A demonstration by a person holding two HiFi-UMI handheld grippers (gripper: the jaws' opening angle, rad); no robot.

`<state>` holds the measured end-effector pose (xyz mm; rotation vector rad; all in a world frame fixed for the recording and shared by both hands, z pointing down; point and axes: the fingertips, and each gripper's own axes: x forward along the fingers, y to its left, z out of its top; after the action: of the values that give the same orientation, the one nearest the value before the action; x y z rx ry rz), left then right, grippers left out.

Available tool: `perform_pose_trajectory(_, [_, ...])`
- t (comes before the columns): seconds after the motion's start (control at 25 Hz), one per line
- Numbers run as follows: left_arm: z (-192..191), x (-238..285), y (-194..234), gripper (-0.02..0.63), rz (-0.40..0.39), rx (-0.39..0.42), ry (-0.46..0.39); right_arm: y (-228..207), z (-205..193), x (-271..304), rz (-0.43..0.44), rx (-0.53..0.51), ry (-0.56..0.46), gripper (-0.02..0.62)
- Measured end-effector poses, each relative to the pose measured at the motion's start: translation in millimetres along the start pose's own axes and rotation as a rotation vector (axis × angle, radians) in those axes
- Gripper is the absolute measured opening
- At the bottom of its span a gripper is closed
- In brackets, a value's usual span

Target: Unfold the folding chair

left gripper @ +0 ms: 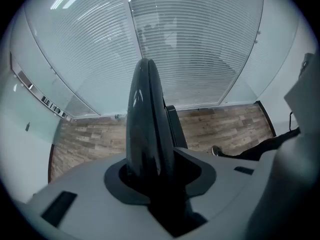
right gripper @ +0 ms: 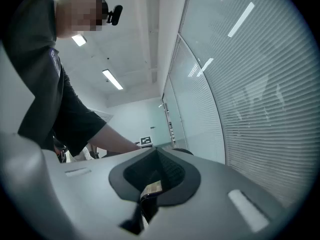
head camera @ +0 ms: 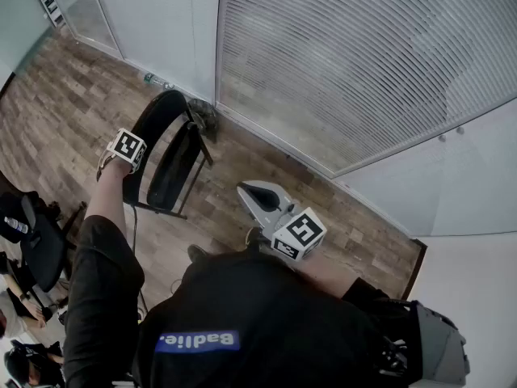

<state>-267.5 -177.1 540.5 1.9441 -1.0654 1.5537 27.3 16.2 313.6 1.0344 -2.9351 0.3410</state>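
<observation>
Pinching the black curved-back metal folding chair (head camera: 174, 168) at ten o'clock by its top edge with the left gripper (head camera: 129, 164); keeping the right gripper (head camera: 246, 192) pressed together, empty, near centre. Probably an early step: next, steady the back and press the seat down.

Glass wall (head camera: 363, 55) close behind folding chair (head camera: 171, 172); wood floor (head camera: 56, 120) open leftward.

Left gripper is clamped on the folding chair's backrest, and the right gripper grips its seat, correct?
No: the right gripper grips nothing; its jaws are shut, away from the folding chair, per the right gripper view. The left gripper does clamp the backrest.
</observation>
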Motion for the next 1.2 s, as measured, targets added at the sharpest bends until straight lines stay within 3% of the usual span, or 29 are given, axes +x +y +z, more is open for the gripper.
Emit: perform_pose_trajectory(1.2, [4.2,4.8,-1.5,0.118,0.003,0.002,-0.002,-18.7,-12.5,6.3,-0.022,0.073,0.005,0.003])
